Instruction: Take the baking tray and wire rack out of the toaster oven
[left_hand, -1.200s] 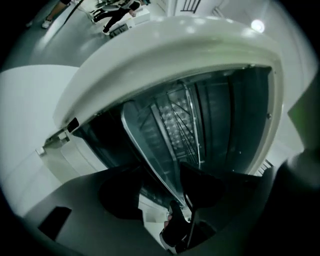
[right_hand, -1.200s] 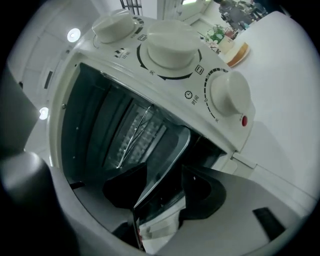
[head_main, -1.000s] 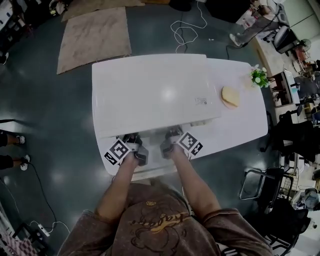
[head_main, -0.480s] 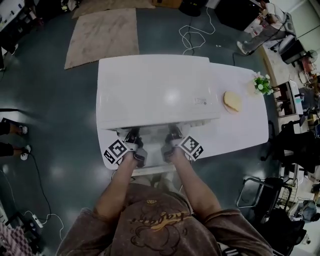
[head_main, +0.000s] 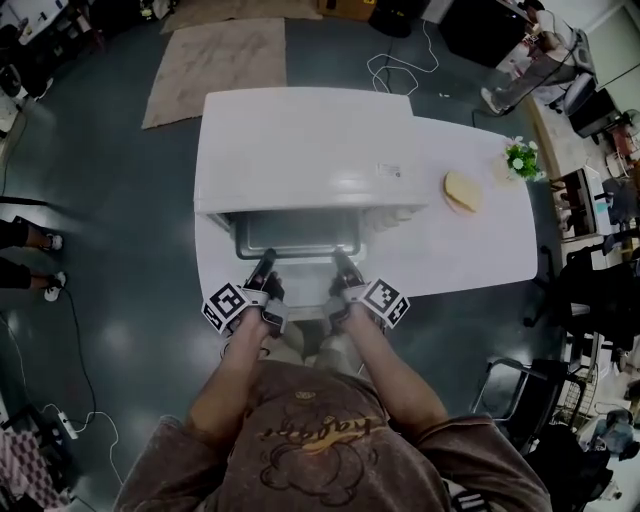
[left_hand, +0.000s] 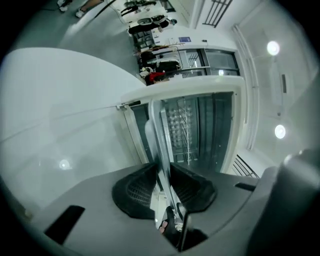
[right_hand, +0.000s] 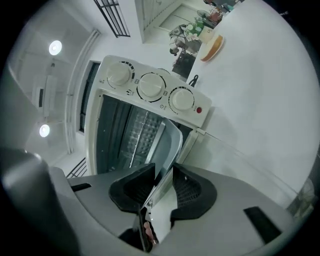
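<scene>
The person's forearms reach forward from the bottom of the head view, each hand carrying a claw with a marker cube. The left claw (head_main: 266, 262) and the right claw (head_main: 340, 260) sit side by side at the near edge of the white worktop (head_main: 470, 250), both pointing at the oven.

Each claw has the near rim of the baking tray (head_main: 298, 232) between its jaws. The left takes the rim toward the tray's left corner and the right toward its right corner. In both gripper views the jaws are closing, with the thin metal edge caught between the dark ribbed pads.

The tray lies level and juts partway out of the front of the toaster oven (head_main: 300, 150), with its far part inside the cavity. Past the tray, the wire rack (right_hand: 136, 131) shows as a grid inside the cavity. Three round knobs (right_hand: 150, 86) line the oven's front panel on the right side.

Farther right on the worktop lies a piece of bread (head_main: 462, 190), with a small potted plant (head_main: 520, 158) beyond it. A tan rug (head_main: 215, 55) lies on the dark floor behind the worktop.
</scene>
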